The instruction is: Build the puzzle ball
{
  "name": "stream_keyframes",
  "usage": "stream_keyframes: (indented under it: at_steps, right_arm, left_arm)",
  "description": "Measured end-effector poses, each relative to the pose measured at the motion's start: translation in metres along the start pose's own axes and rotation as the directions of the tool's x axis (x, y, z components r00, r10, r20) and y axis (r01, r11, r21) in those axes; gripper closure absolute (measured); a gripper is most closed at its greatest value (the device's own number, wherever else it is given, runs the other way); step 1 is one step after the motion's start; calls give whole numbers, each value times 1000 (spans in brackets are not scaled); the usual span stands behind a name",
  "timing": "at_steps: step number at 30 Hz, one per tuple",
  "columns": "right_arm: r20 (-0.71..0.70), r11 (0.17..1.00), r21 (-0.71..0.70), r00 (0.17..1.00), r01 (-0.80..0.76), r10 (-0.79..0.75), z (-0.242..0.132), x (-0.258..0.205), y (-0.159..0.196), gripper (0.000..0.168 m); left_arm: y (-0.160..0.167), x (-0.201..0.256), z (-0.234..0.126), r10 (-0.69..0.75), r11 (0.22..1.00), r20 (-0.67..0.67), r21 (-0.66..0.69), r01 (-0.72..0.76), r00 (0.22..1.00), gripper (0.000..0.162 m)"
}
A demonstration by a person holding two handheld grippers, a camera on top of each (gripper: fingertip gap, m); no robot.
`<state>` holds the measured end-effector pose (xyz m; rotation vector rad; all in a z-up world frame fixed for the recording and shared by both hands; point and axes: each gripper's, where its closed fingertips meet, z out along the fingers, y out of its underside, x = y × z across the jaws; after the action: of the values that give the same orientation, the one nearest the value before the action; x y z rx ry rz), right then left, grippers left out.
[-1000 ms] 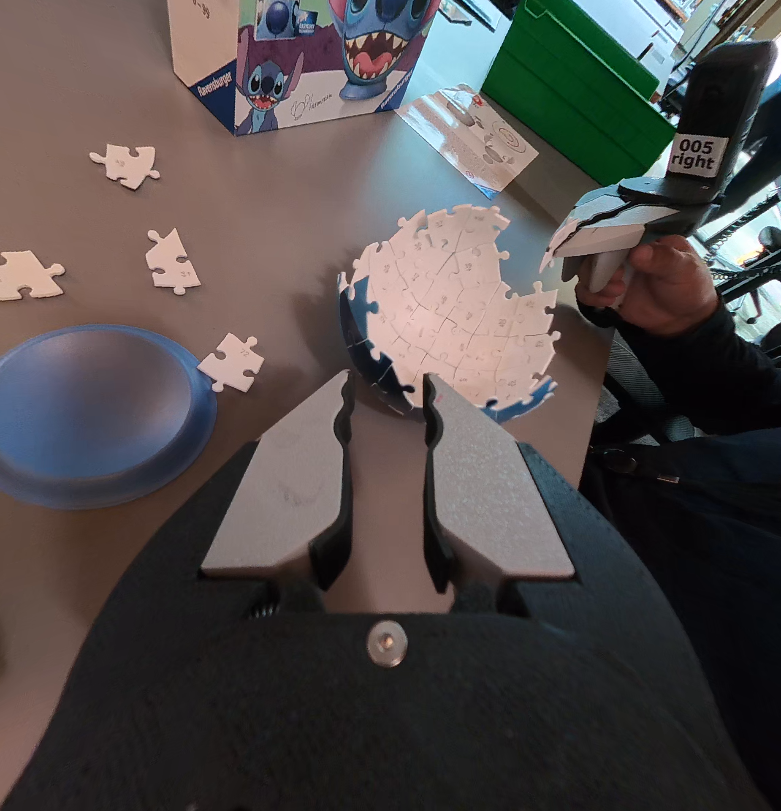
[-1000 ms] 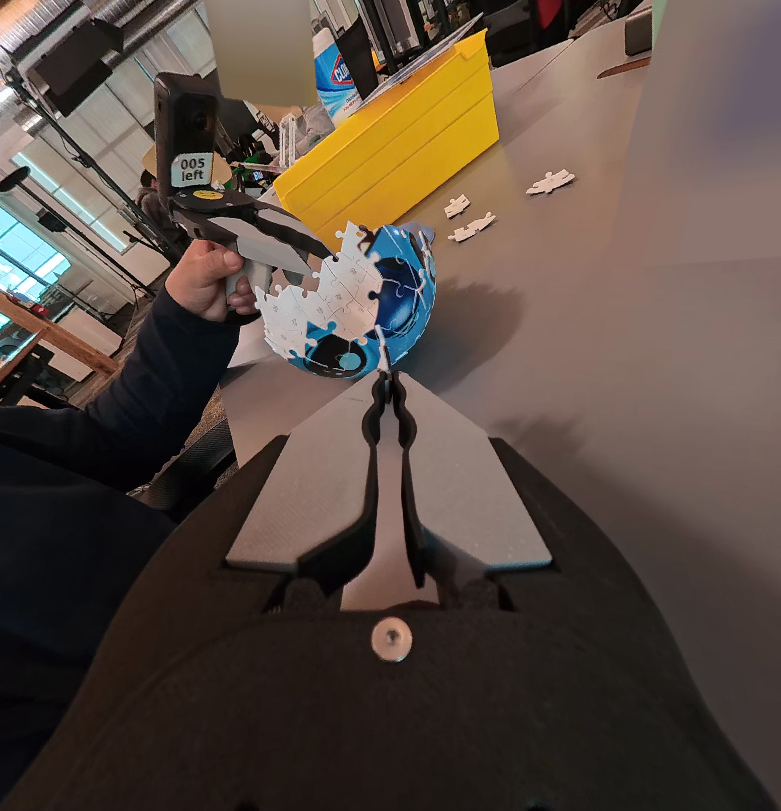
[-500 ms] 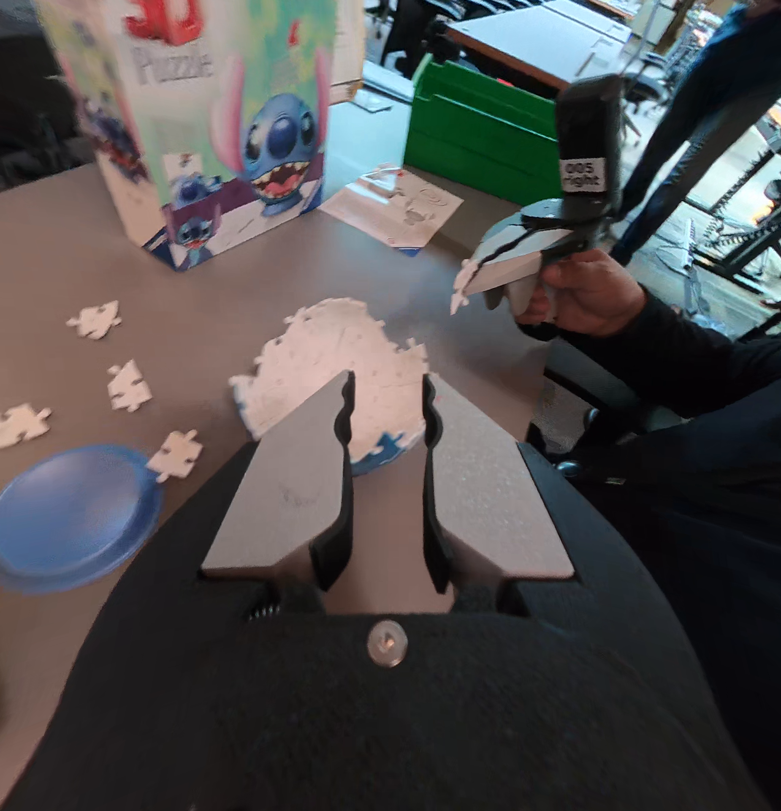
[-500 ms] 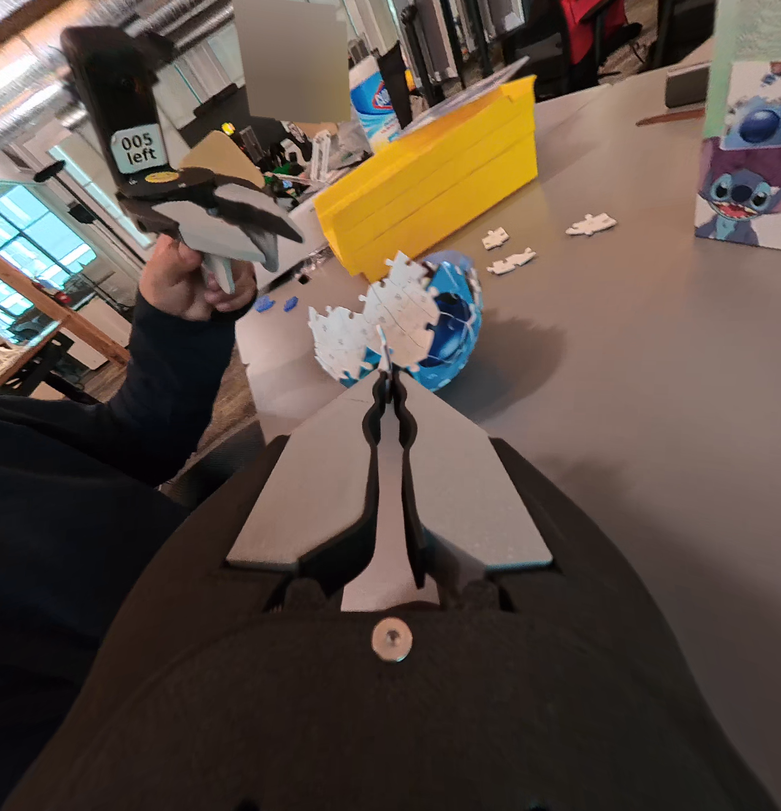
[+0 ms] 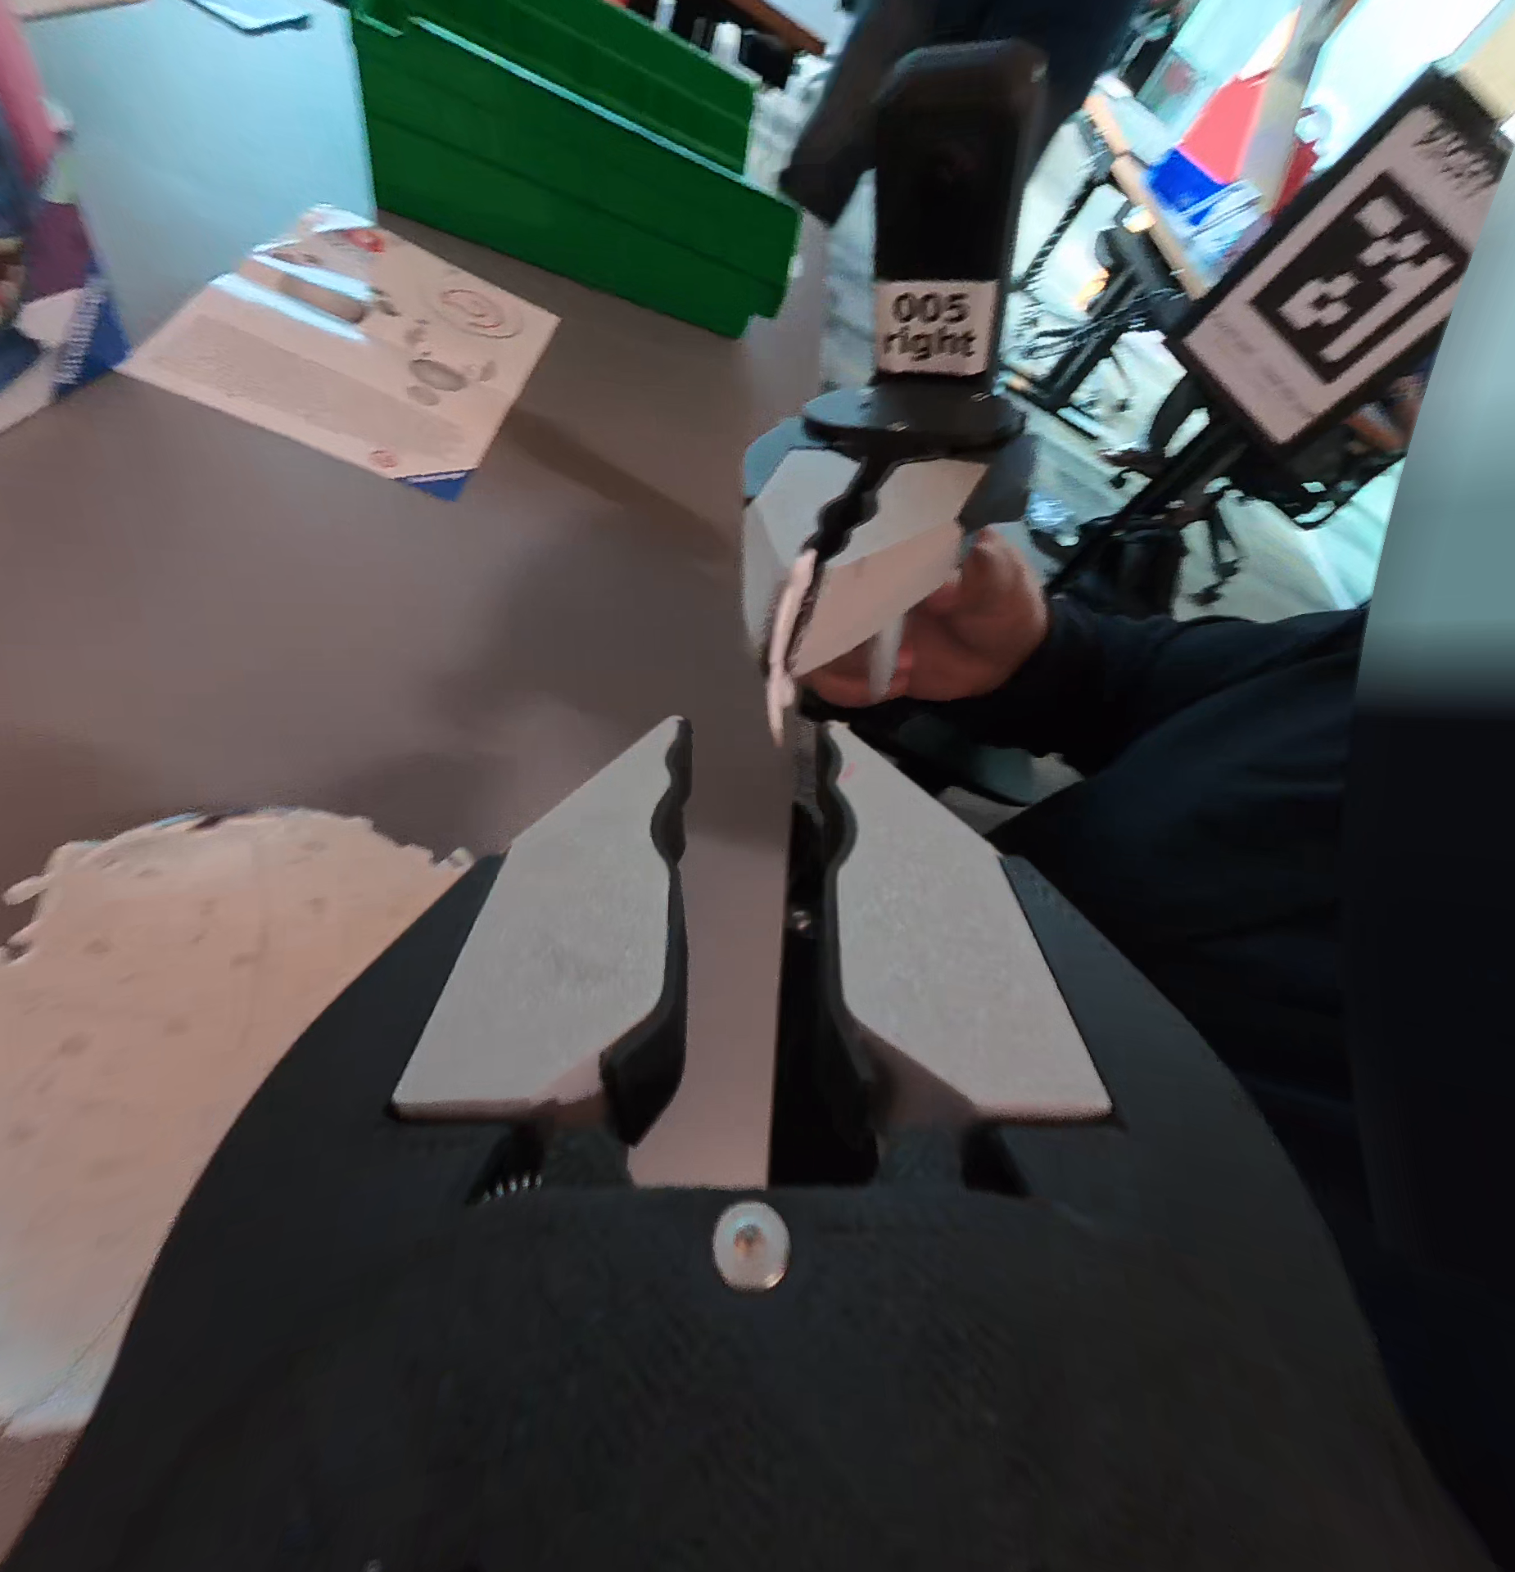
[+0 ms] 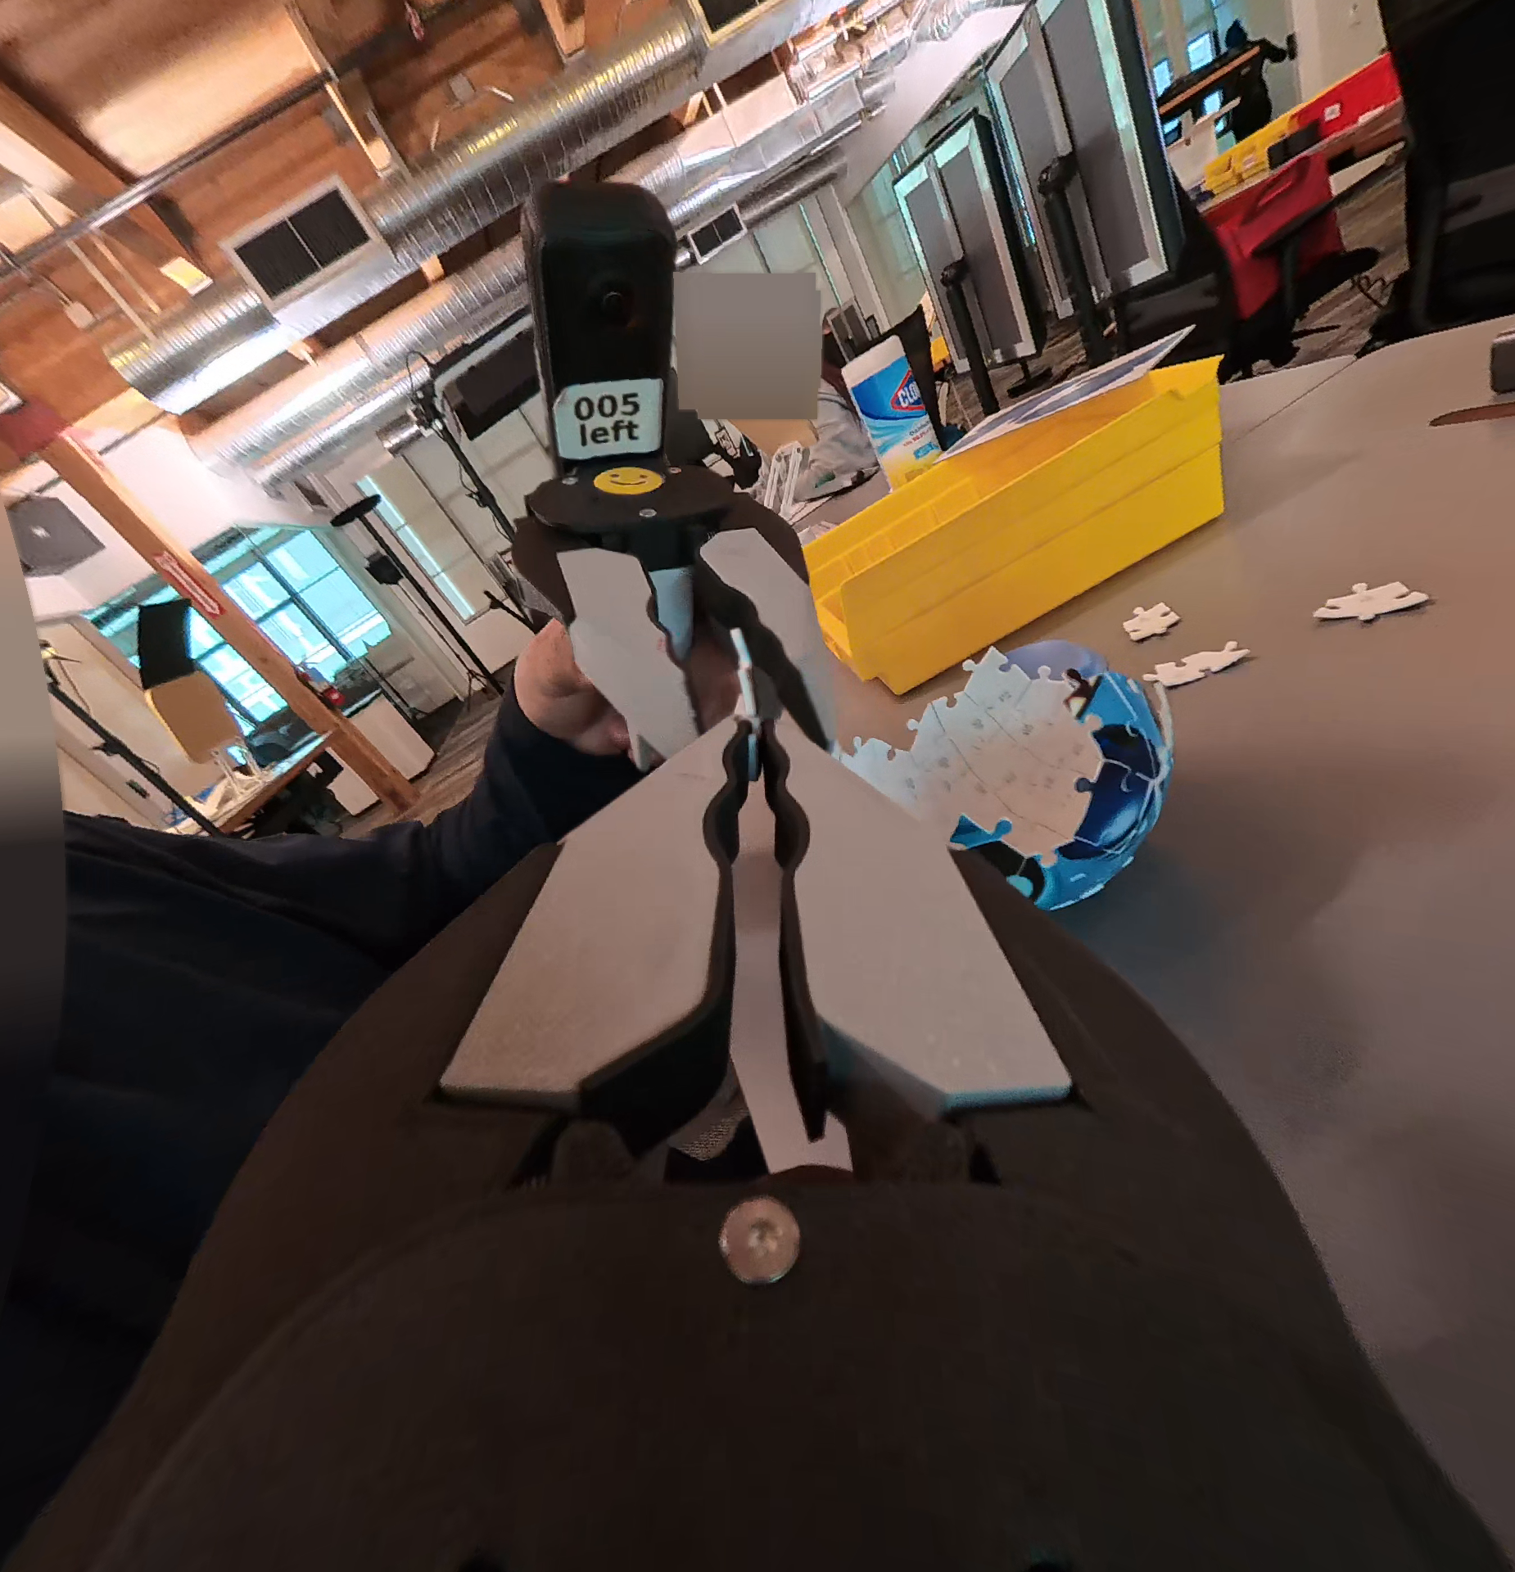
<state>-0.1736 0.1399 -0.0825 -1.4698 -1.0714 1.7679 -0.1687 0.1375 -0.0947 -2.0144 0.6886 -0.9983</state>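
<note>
Right gripper (image 6: 752,748) clamped on a white piece (image 6: 744,680), tip held between the parted fingers of left gripper (image 5: 750,740). Half-built ball (image 6: 1069,766) resting on table (image 6: 1333,851), beside yellow bin (image 6: 1035,527).

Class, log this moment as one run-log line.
right hand-held gripper: shut on puzzle piece | left hand-held gripper: open, facing it | puzzle ball: unfinished, on table

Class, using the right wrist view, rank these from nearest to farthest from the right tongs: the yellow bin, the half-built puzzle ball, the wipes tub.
1. Puzzle ball, on the table just right of the right tongs.
2. Yellow bin, behind the ball, farther back on the table.
3. Wipes tub, beyond the bin's far left end.
</note>
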Motion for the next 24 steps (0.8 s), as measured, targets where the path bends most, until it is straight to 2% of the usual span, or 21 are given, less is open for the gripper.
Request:
stream_keyframes:
  at_steps: [3, 5, 9, 10, 11, 13, 15, 17, 19, 22, 24]
  right_arm:
    - [9, 1000, -11, 1000, -20, 20, 1, 2, 5, 168]
    - [13, 999, -16, 999, -39, 39, 3, 4, 8, 168]
    - [33, 999, -39, 999, -16, 18, 2, 6, 13, 167]
    - [41, 999, -43, 999, 0, 2, 1, 6, 13, 162]
    - [45, 999, -48, 999, 21, -19, -2, 7, 13, 155]
    - [37, 991, -72, 993, 111, -109, -10, 11, 13, 153]
    - [-33, 950, -147, 959, 274, -282, -17, 22, 16, 152]
    - [-89, 854, -282, 875, 436, -476, -22, 32, 22, 152]
    - [-110, 722, -410, 756, 557, -645, -24, 43, 28, 152]
    - [-85, 491, -521, 530, 698, -844, -23, 53, 31, 144]
    - [-79, 333, -543, 348, 771, -934, -21, 55, 28, 145]
  left_arm:
    - [-1, 0, 3, -3, 1000, -10, -6, 3, 1000, 138]
    - [0, -1, 3, 15, 1000, -17, -8, -15, 1000, 160]
    - [4, -3, 3, -37, 998, -65, -43, 34, 997, 162]
    - [5, -4, 2, -61, 997, -86, -59, 56, 994, 162]
    - [5, -7, 0, -92, 994, -101, -75, 84, 991, 162]
    - [6, -16, -5, -158, 981, -111, -129, 144, 981, 162]
    - [7, -26, -10, -227, 959, -108, -196, 203, 968, 162]
    - [10, -31, -11, -288, 926, -115, -287, 246, 951, 162]
    - [15, -30, -10, -339, 880, -124, -391, 268, 932, 162]
    - [22, -25, -6, -397, 806, -131, -524, 276, 908, 162]
    - [28, -22, -5, -421, 748, -133, -611, 261, 897, 162]
